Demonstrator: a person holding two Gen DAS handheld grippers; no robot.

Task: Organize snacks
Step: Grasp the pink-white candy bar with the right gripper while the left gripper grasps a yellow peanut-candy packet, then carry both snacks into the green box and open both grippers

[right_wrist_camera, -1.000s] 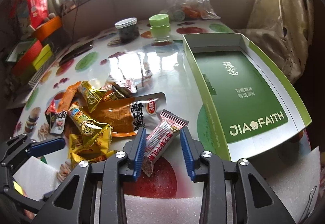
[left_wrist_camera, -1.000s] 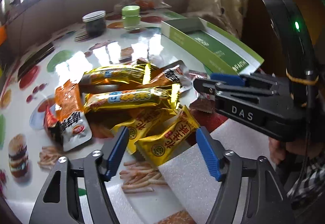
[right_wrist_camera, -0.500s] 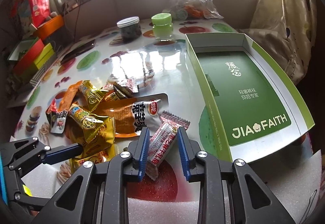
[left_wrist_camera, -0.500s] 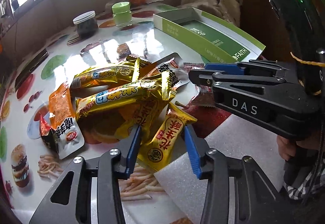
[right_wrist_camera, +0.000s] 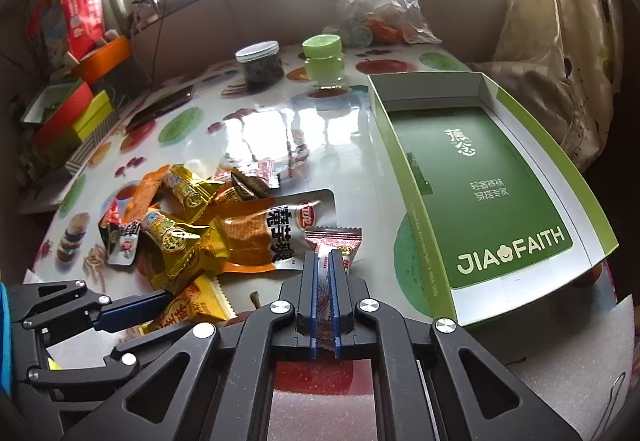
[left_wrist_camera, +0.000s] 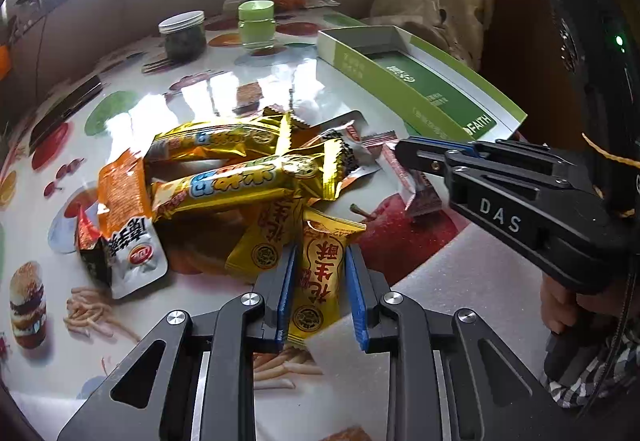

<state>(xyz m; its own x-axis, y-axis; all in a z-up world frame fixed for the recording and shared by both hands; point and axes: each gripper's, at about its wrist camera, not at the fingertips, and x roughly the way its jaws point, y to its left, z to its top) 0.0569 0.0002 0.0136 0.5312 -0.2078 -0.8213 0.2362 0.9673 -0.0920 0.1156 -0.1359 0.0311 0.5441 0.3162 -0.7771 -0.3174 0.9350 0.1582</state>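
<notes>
The left gripper (left_wrist_camera: 320, 295) has its blue fingers (left_wrist_camera: 285, 293) closed on a yellow peanut-candy packet (left_wrist_camera: 320, 281) at the near edge of the snack pile (left_wrist_camera: 224, 177) on the desk (left_wrist_camera: 160, 109). The right gripper (right_wrist_camera: 325, 301) pinches a red-and-white candy wrapper (right_wrist_camera: 334, 243) tightly, just right of the pile. The green box (right_wrist_camera: 500, 181) lies open at the right, apart from both packets.
</notes>
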